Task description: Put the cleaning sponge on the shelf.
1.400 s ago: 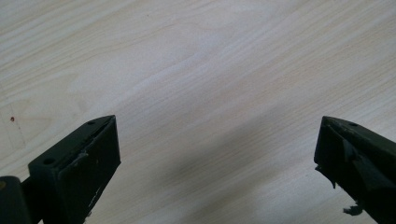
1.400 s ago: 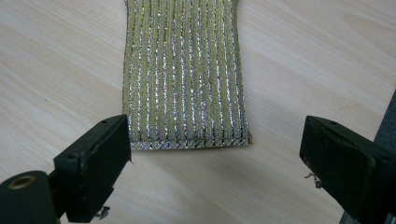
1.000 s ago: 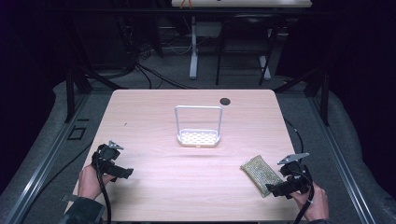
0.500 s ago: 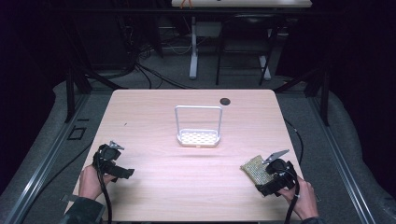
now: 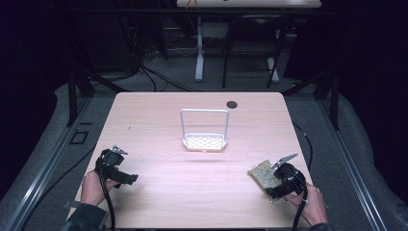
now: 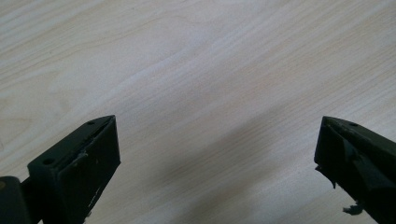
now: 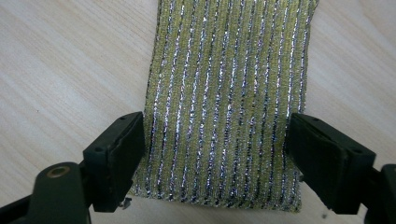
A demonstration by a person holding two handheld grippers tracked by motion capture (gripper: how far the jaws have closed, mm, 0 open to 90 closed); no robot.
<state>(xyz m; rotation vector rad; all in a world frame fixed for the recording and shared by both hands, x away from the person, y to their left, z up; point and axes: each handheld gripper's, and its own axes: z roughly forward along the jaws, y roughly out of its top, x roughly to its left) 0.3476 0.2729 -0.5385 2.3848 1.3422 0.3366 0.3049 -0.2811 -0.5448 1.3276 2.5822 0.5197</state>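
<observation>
Two grippers are resting low over the table [image 5: 159, 115], and we are holding one in each hand. Our right gripper [image 7: 215, 140] is sitting with its jaws spread wide around the sponge [image 7: 229, 93], a yellow-green scouring pad with silver stripes. The pad is lying flat on the wood between the two jaws, its long edges just beside or touching each pad; we cannot tell which. In the high view the sponge [image 5: 262, 174] is reaching out ahead of the right gripper [image 5: 279, 180], toward the table's middle. Our left gripper [image 6: 217, 154] is also standing wide open with bare wood between its jaws. Well ahead of both grippers, the white wire rack [image 5: 204, 131] is standing upright.
</observation>
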